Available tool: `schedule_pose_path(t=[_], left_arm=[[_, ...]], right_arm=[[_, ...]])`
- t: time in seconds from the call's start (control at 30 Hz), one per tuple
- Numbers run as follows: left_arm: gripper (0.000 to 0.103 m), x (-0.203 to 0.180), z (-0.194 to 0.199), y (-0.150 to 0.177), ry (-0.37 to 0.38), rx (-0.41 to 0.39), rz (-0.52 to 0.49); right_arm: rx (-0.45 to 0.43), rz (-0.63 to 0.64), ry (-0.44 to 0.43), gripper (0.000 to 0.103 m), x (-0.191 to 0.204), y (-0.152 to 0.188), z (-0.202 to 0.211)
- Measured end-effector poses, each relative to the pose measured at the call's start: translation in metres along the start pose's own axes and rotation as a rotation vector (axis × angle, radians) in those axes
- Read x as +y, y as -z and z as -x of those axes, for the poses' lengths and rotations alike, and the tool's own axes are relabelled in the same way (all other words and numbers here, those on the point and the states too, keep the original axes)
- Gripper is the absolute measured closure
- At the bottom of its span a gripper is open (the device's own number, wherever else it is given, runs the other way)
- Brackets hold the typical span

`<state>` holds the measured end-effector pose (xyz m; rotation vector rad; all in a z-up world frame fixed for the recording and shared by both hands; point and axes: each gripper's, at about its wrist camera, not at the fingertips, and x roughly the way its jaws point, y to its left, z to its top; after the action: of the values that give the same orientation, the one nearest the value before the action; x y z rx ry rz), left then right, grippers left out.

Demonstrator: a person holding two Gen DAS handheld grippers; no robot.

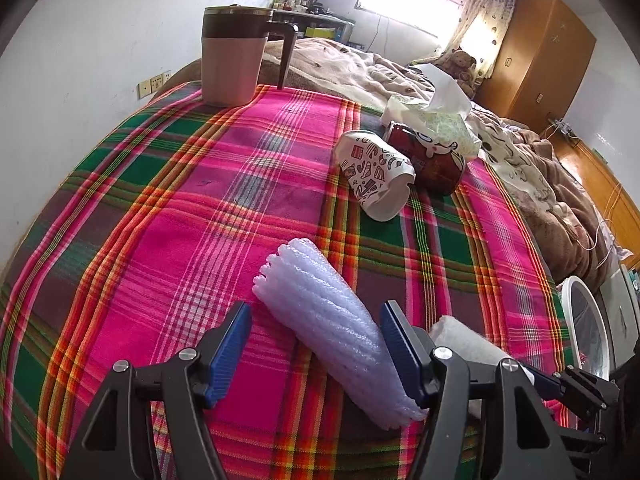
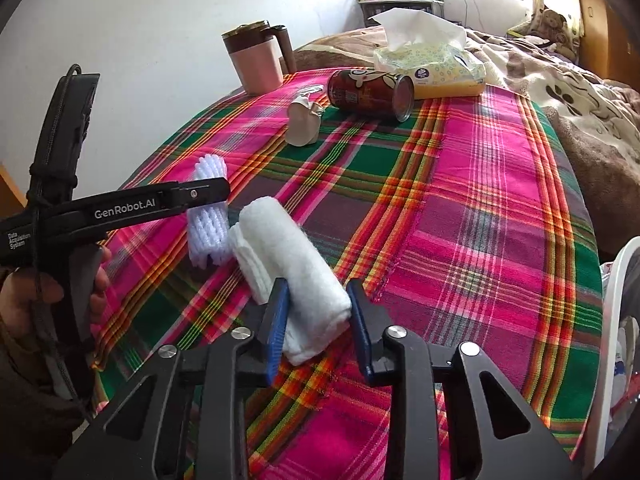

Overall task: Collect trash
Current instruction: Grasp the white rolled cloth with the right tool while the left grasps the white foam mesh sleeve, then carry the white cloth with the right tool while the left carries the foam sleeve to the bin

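We see a plaid cloth [image 1: 256,184] in pink, green and orange spread over the whole work surface. At about eleven o'clock on it stands an upright pink mug [image 1: 234,56] with a dark brown upper band, lid and handle. At about one o'clock lies a yellow-patterned tissue pack [image 2: 436,68] with a white tissue sticking up from its top. Beyond the cloth, toward twelve and one o'clock, we see a rumpled beige and brown blanket [image 1: 360,64], and a teddy bear [image 1: 462,65] sits near the curtained window [image 1: 408,0]. A wooden wardrobe [image 1: 548,52] stands at two o'clock, and a cluttered shelf [image 1: 308,12] at twelve.
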<state>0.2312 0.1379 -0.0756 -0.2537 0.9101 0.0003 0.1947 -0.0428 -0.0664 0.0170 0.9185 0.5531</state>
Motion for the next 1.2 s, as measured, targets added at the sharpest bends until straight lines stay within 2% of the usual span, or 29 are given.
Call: schedule_pose_path(t=[0.17,0.23,0.4,0.43,0.67,0.93,1.2], left_arm=[[0.039,-0.003,-0.001,0.003,-0.002,0.009,-0.002],[0.046,-0.005,0.000,0.004,-0.001,0.008,-0.009],[0.055,-0.013,0.001,0.009,0.010,0.016,-0.031],[0.060,-0.015,0.002,0.010,0.013,0.017,-0.037],[0.072,-0.037,0.008,0.021,0.019,0.014,-0.127],[0.075,-0.053,0.019,0.033,0.041,0.003,-0.158],[0.075,-0.073,0.043,0.039,0.052,-0.047,-0.205]], right_arm=[[-0.014,-0.017,-0.004,0.082,-0.004,0.004,0.006],[-0.024,-0.029,0.005,0.083,-0.006,0.005,0.008],[-0.053,-0.055,0.026,0.085,-0.011,0.009,0.016],[-0.060,-0.066,0.031,0.085,-0.012,0.010,0.017],[-0.104,-0.129,0.054,0.085,-0.024,0.015,0.029],[-0.152,-0.184,0.067,0.085,-0.033,0.023,0.045],[-0.214,-0.211,0.090,0.085,-0.042,0.028,0.069]])
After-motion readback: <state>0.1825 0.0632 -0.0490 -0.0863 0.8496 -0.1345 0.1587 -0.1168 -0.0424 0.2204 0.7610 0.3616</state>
